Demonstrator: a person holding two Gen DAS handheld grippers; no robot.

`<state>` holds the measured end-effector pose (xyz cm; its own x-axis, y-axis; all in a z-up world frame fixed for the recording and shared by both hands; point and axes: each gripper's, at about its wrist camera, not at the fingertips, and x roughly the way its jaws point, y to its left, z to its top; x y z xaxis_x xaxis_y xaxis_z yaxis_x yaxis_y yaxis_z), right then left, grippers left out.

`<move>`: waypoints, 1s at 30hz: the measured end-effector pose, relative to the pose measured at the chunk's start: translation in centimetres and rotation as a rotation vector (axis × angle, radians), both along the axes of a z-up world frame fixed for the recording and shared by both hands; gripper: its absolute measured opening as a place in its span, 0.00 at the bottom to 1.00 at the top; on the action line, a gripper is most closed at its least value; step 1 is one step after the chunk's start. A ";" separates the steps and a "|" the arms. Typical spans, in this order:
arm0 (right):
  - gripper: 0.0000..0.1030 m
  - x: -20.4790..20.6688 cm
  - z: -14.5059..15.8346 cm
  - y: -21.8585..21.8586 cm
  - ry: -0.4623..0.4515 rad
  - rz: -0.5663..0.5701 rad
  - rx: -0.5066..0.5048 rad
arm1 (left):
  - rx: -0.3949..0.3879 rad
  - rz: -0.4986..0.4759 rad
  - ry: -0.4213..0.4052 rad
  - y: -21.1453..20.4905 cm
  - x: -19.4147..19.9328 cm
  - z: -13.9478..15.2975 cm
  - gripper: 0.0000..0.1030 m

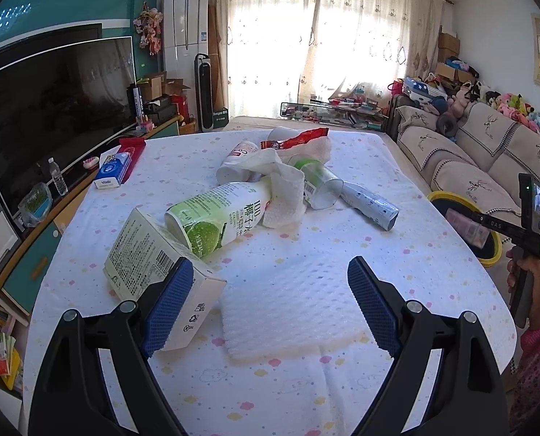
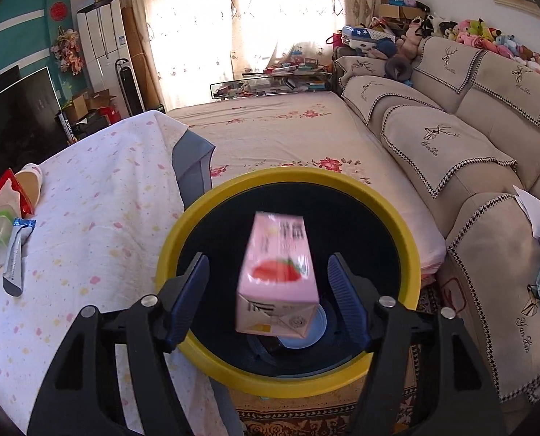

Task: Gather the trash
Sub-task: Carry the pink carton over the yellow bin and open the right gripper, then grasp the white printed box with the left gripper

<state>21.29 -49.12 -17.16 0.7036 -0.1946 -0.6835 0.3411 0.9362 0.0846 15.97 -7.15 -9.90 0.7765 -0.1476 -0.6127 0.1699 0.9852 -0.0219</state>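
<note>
My left gripper [image 1: 270, 301] is open above the table, over a white foam sheet [image 1: 291, 309]; its left finger overlaps a cream carton [image 1: 157, 261]. Beyond lie a green coconut-water bottle [image 1: 215, 218], a crumpled paper towel [image 1: 280, 189], a clear cup [image 1: 317, 185], a red wrapper [image 1: 302, 138] and a grey-blue tube [image 1: 371, 207]. My right gripper [image 2: 268, 290] is open over the yellow-rimmed bin [image 2: 288, 385]. A pink strawberry carton [image 2: 277, 279] is blurred between the fingers, touching neither, above the bin's dark inside.
A blue tissue pack [image 1: 113, 170] and a red packet [image 1: 132, 149] lie at the table's far left. A TV [image 1: 52, 109] stands on the left. A sofa [image 2: 469, 145] runs along the right, and a floral mattress [image 2: 288, 127] lies behind the bin.
</note>
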 end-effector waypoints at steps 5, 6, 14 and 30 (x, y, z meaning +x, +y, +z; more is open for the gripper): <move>0.63 -1.1 0.5 1.4 -0.016 0.012 -0.011 | 0.001 -0.004 0.004 -0.1 0.2 -0.1 0.83; 0.63 -1.3 1.0 1.8 -0.023 0.014 -0.012 | -0.002 -0.001 0.006 0.0 0.2 -0.2 0.83; 0.64 -2.5 3.0 3.3 -0.075 0.040 -0.022 | -0.003 0.135 0.021 3.5 0.8 -0.1 0.83; 0.65 -2.8 3.1 4.0 -0.083 0.069 0.011 | 0.149 0.238 0.149 3.1 4.0 -4.9 0.83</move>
<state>18.49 -45.09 -14.08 0.7692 -0.1364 -0.6243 0.2670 0.9562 0.1201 19.95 -4.05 -14.84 0.6786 0.1279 -0.7233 -0.0603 0.9911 0.1186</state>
